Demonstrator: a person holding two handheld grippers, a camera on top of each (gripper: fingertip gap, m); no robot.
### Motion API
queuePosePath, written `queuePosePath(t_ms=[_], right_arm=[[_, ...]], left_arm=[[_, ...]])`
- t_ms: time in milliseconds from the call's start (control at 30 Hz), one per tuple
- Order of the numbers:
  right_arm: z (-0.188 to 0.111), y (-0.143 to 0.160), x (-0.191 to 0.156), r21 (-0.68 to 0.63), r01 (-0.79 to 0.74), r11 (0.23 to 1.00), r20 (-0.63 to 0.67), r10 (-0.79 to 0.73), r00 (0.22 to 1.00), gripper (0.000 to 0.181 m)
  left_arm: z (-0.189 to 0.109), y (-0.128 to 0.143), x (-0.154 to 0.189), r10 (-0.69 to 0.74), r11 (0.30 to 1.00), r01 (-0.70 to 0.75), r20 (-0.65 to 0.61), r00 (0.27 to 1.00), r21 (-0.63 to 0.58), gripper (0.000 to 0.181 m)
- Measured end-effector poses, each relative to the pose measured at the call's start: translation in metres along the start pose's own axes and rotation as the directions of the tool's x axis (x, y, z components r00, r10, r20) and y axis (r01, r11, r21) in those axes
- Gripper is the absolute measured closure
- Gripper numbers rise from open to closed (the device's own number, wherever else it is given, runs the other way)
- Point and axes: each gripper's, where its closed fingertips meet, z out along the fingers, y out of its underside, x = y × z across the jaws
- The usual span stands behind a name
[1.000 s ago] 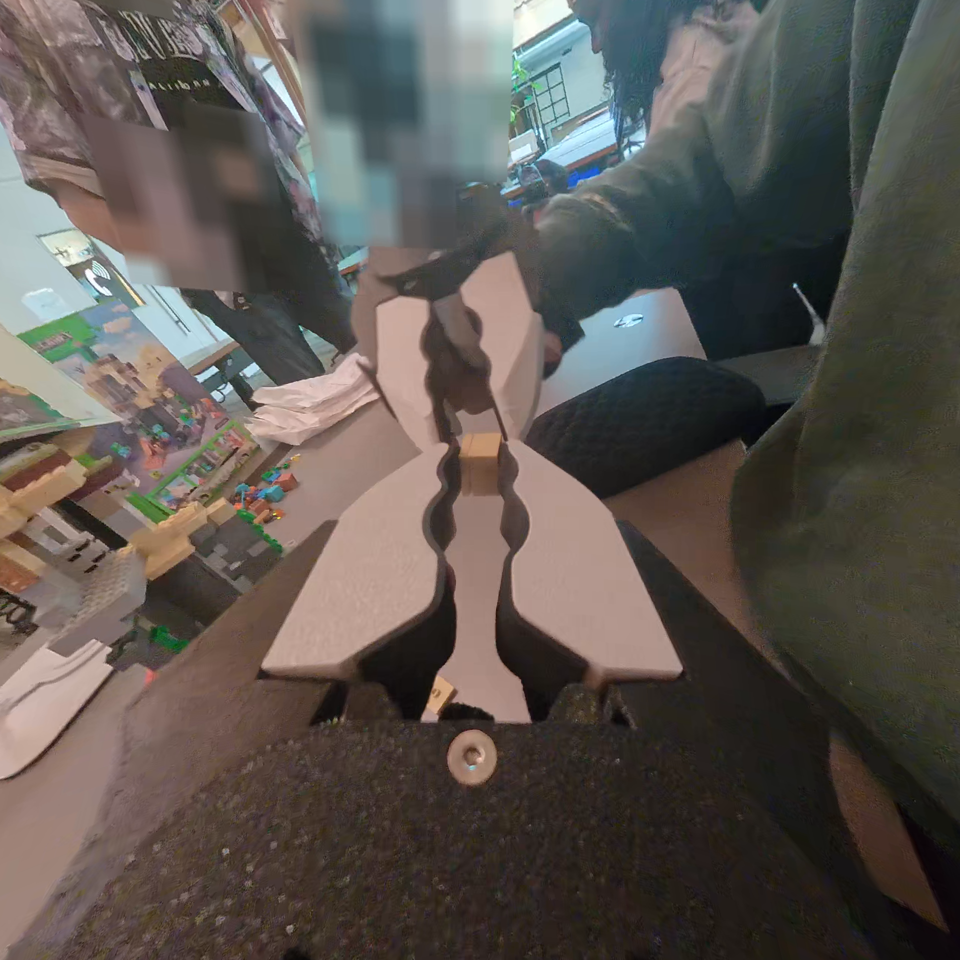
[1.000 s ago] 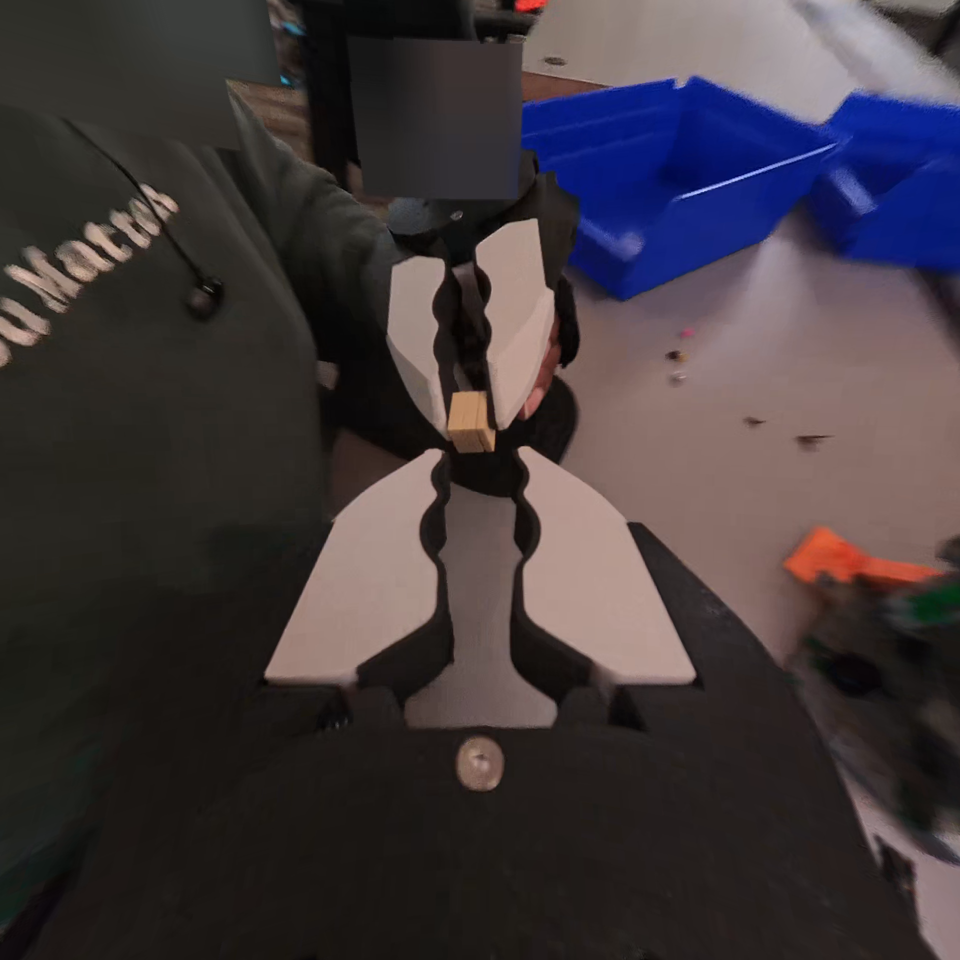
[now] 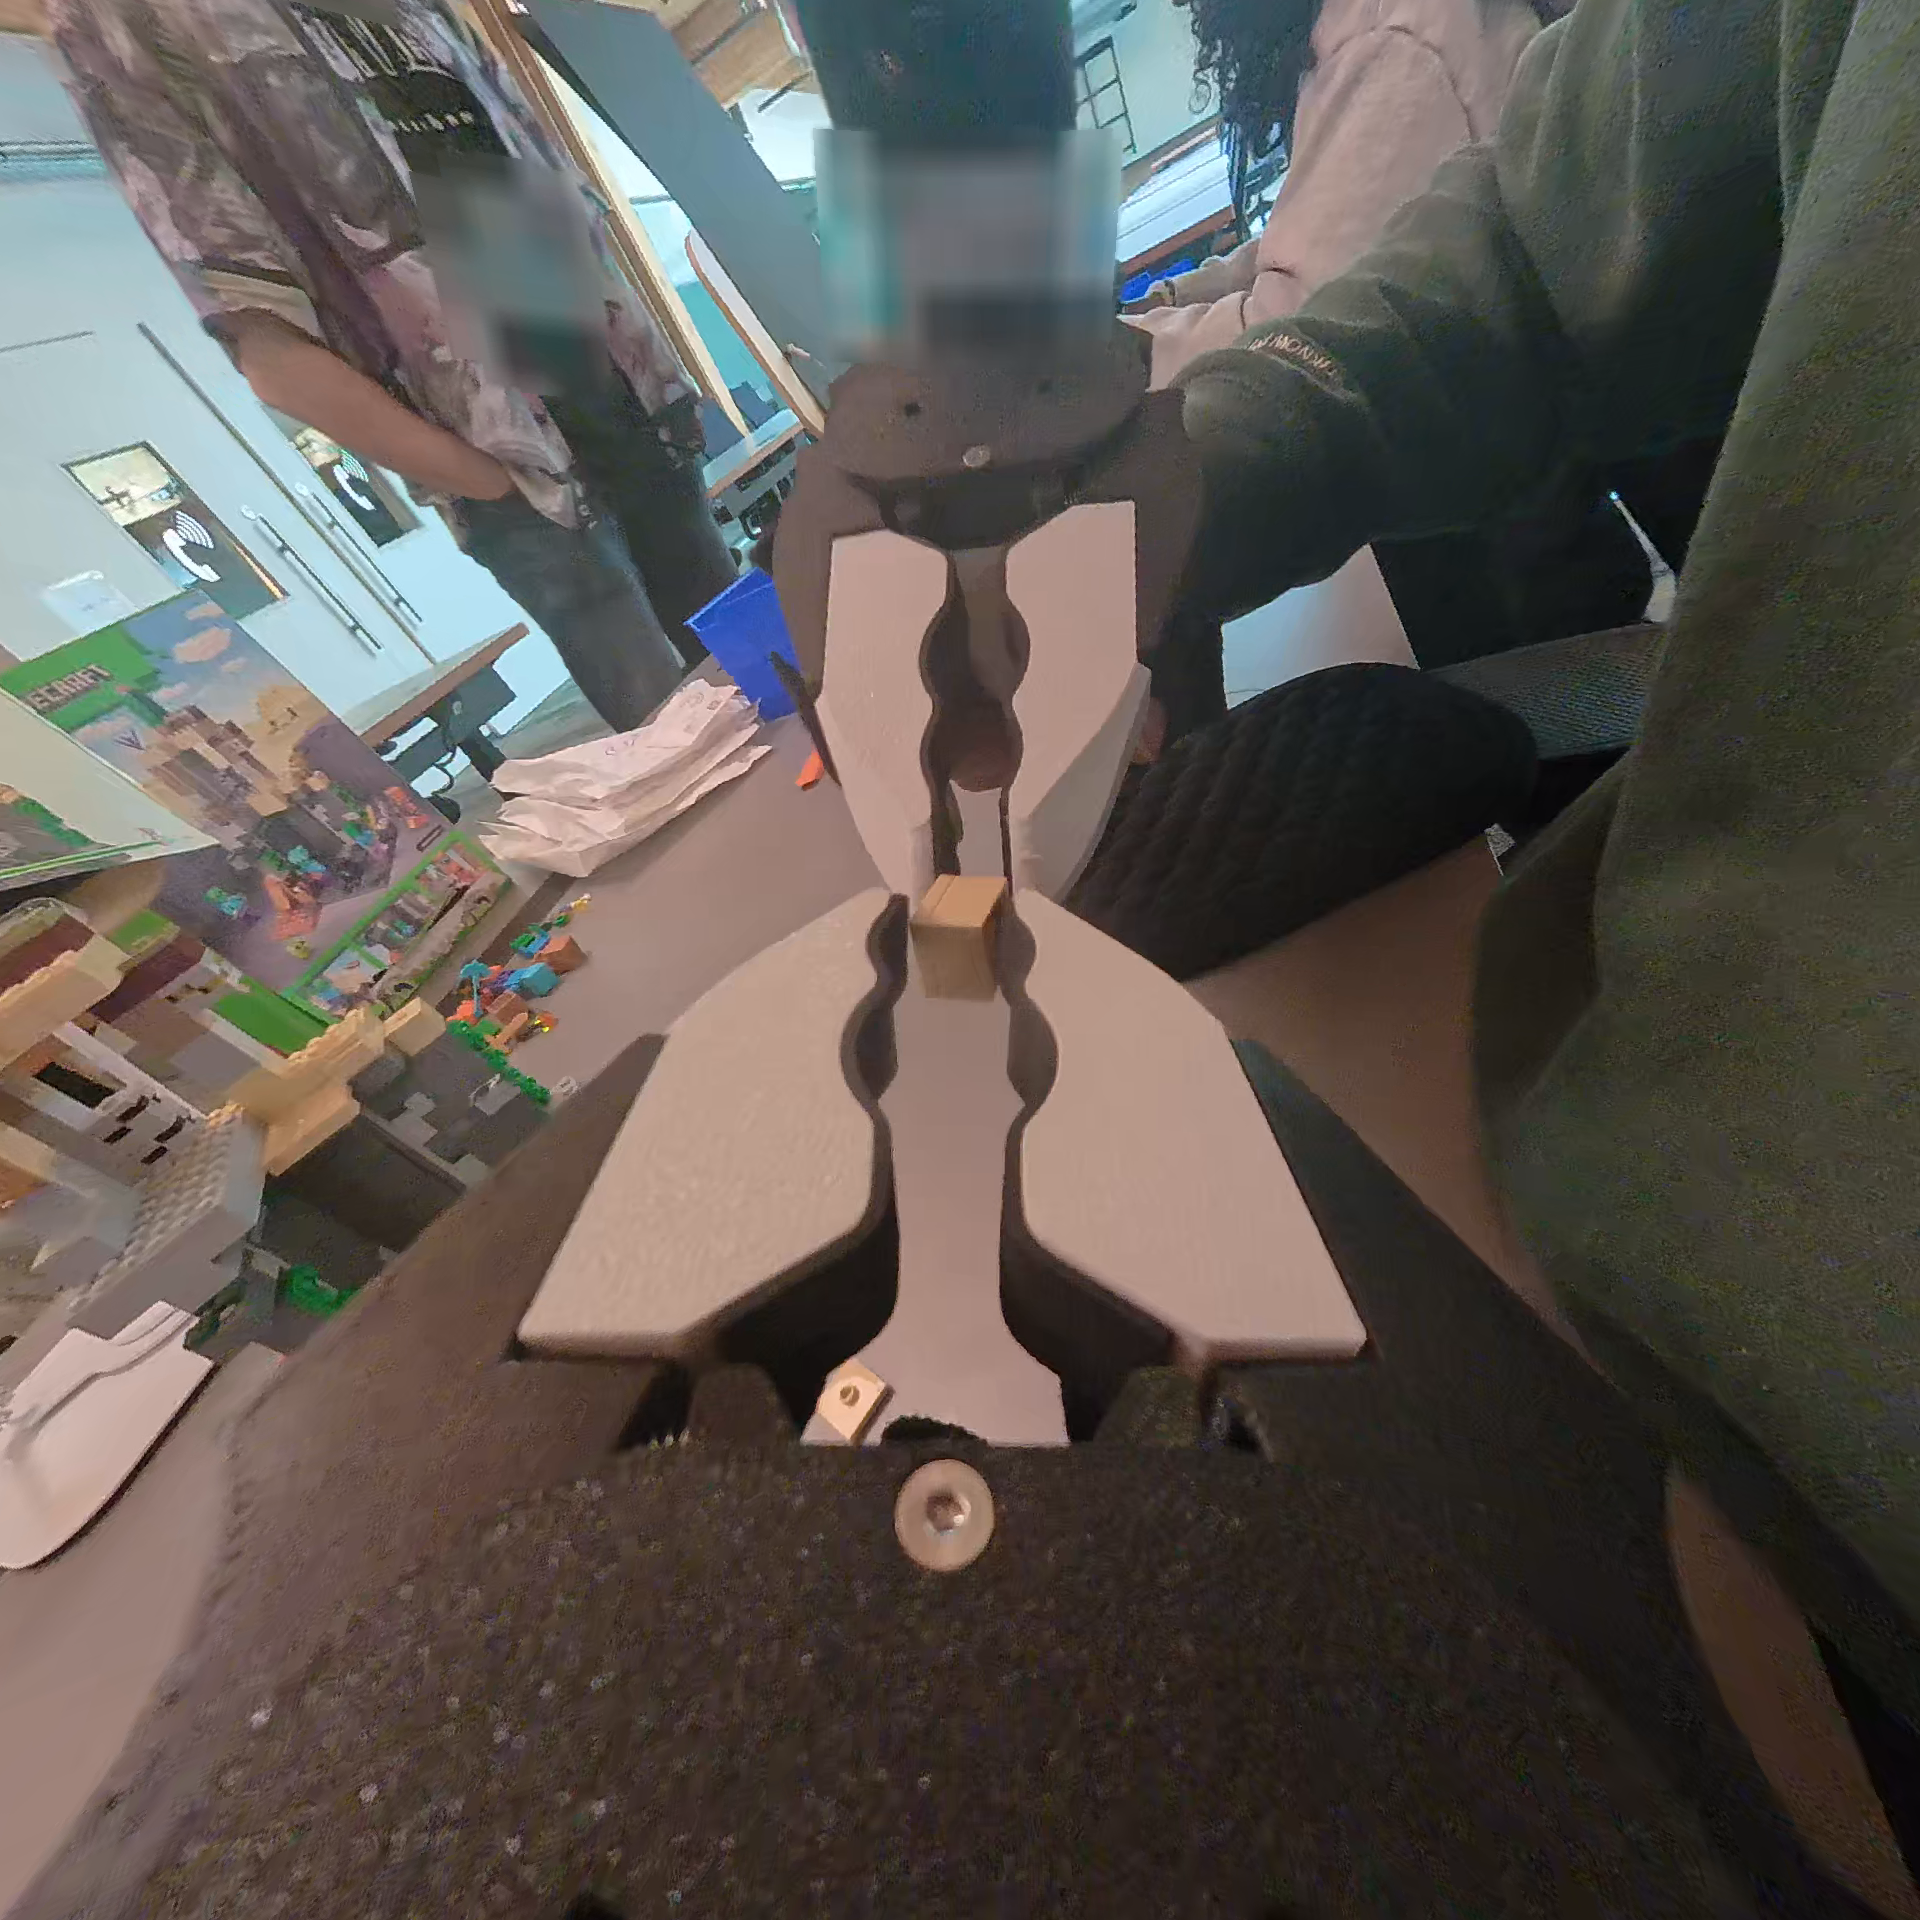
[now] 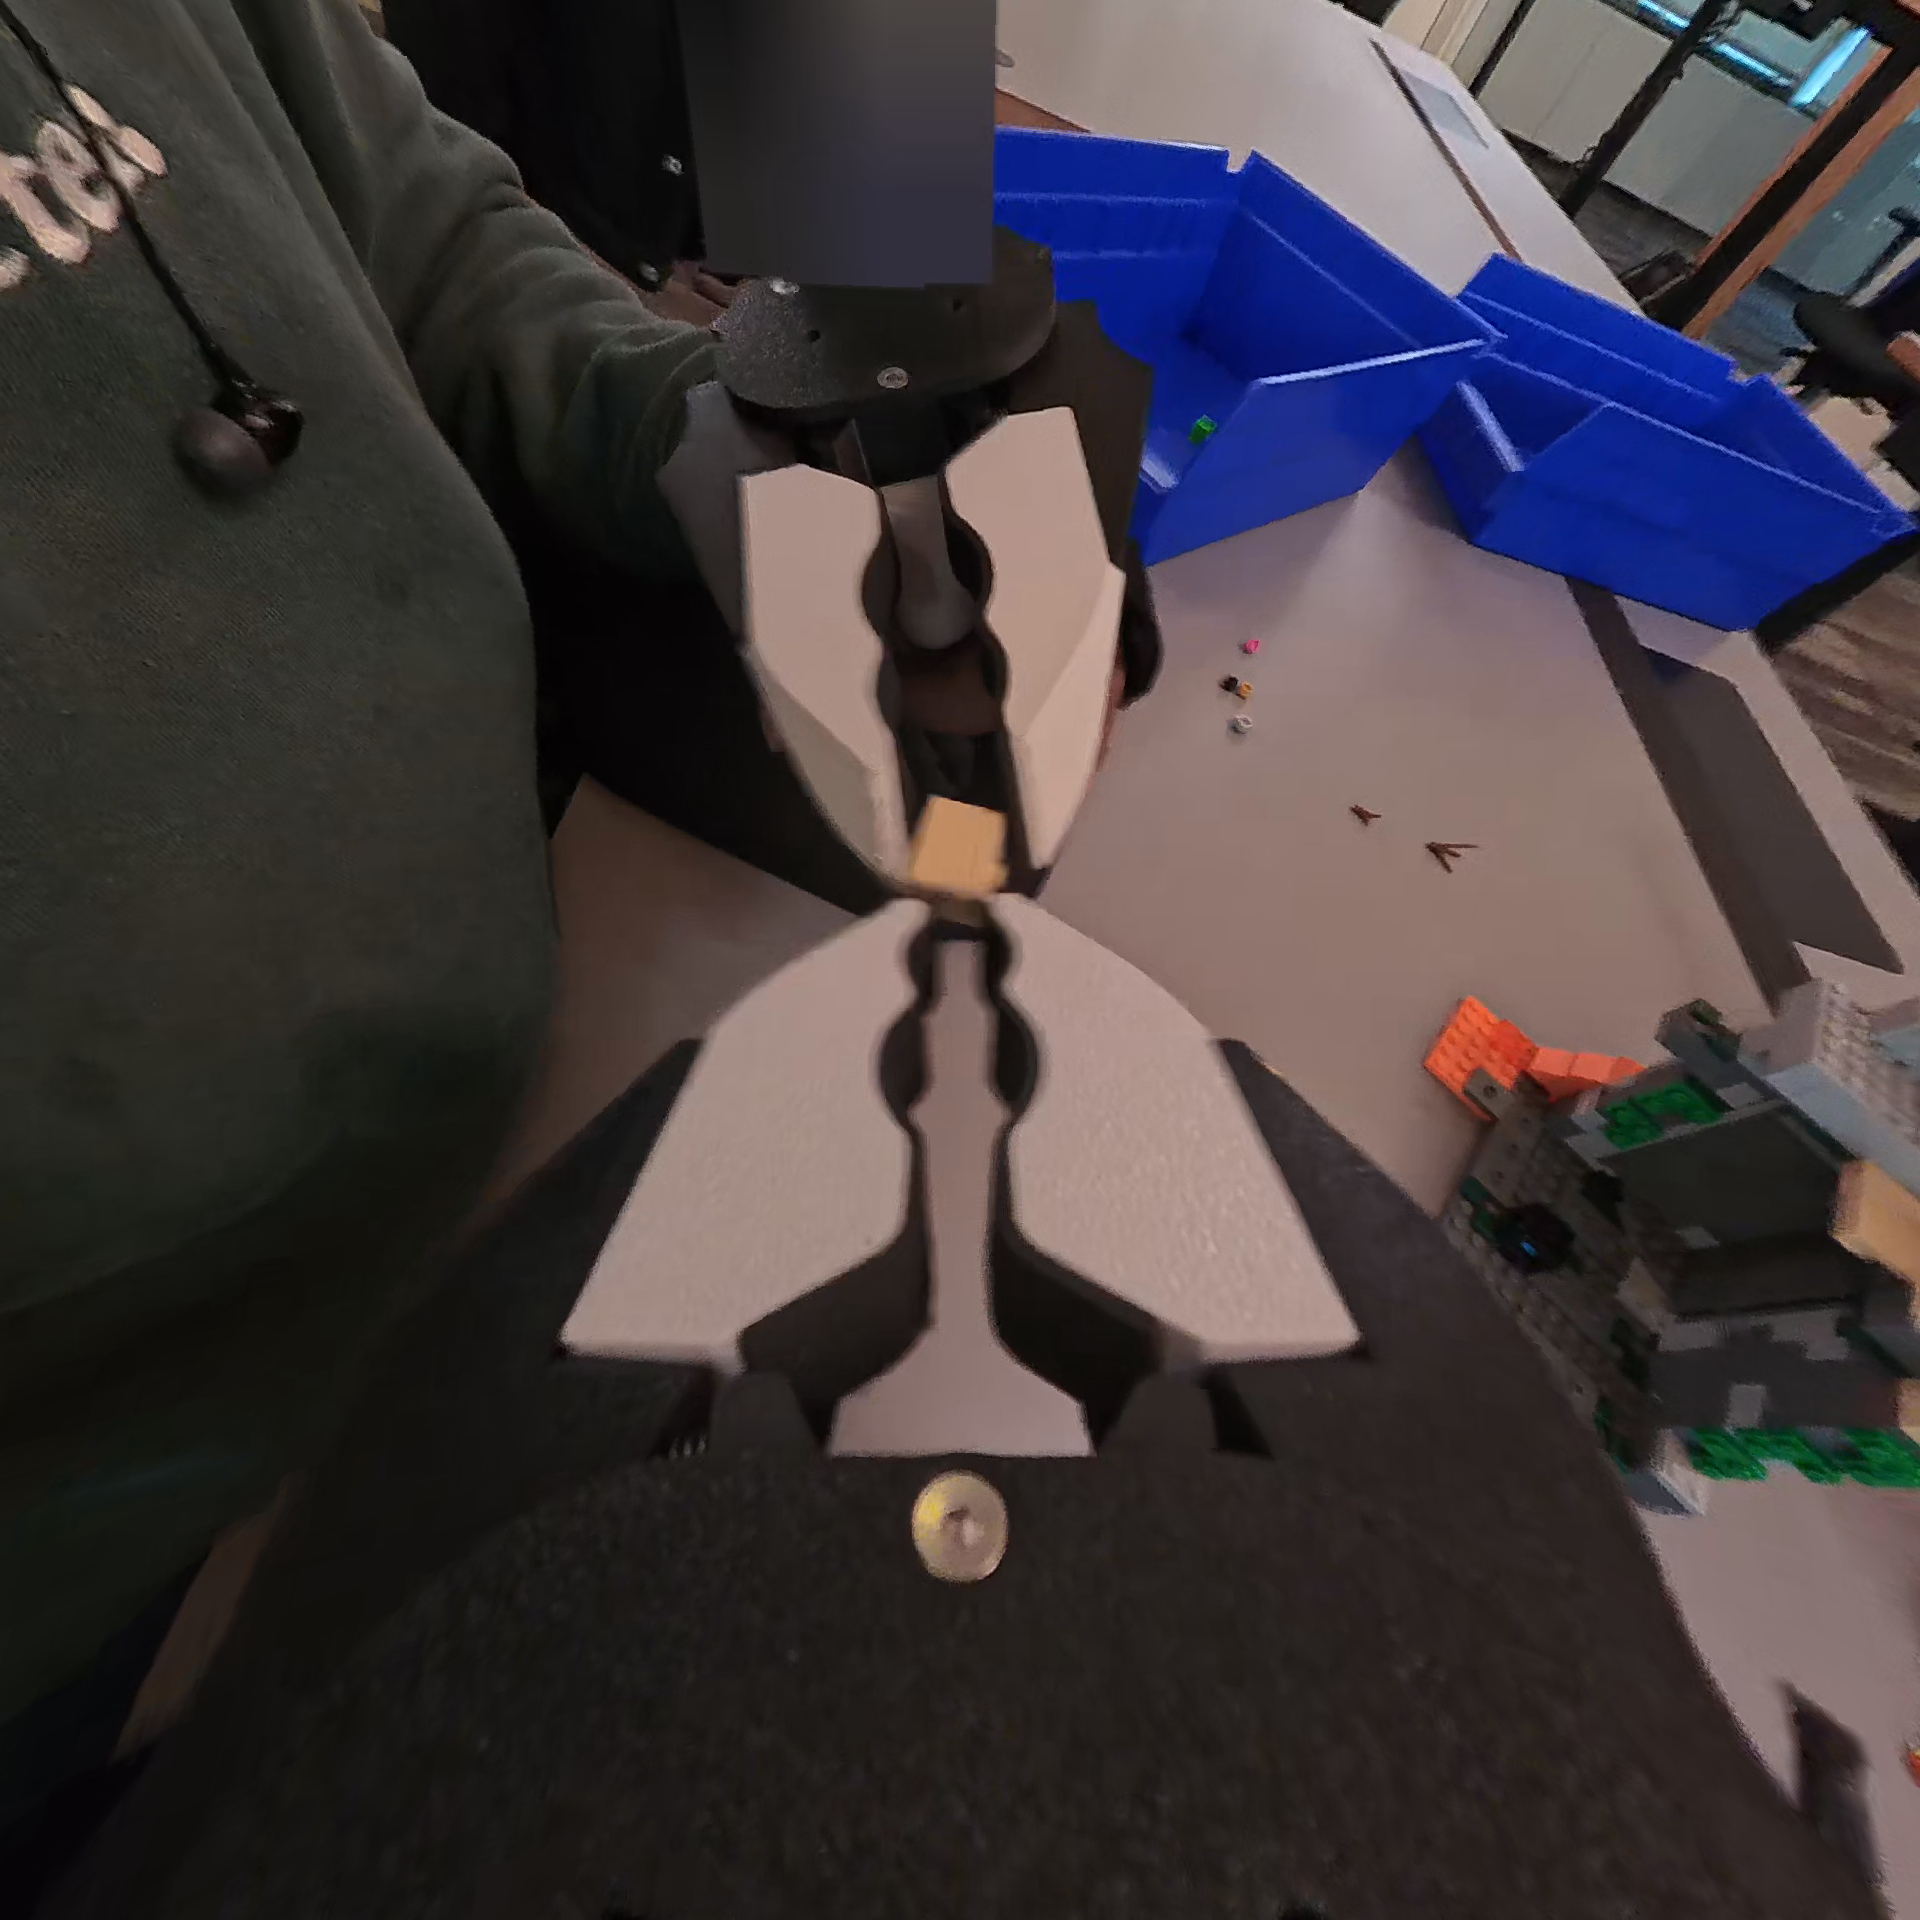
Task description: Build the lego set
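left gripper | level, tip-to-tip facing right gripper | both clenched on tan brick above table edge

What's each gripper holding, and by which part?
Left gripper pinches the tan brick by its side faces at the fingertips. Right gripper meets the same brick's opposite end; its hold cannot be told.

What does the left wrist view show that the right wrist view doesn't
Only the left wrist view shows the lego set box, white bags and bystanders. Only the right wrist view shows the blue bins and orange piece. Both show the tan brick between the left gripper and right gripper, tip to tip.
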Motion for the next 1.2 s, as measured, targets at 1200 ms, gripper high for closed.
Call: queuePosePath(t_ms=[1200], right_arm=[[0.014,0.032,0.003,-0.216,0.043,0.976,0.141,-0.012,0.990,0.162]], left_arm=[[-0.005,0.021,-0.008,-0.566,0.824,0.559,-0.114,0.817,-0.092,0.162]])
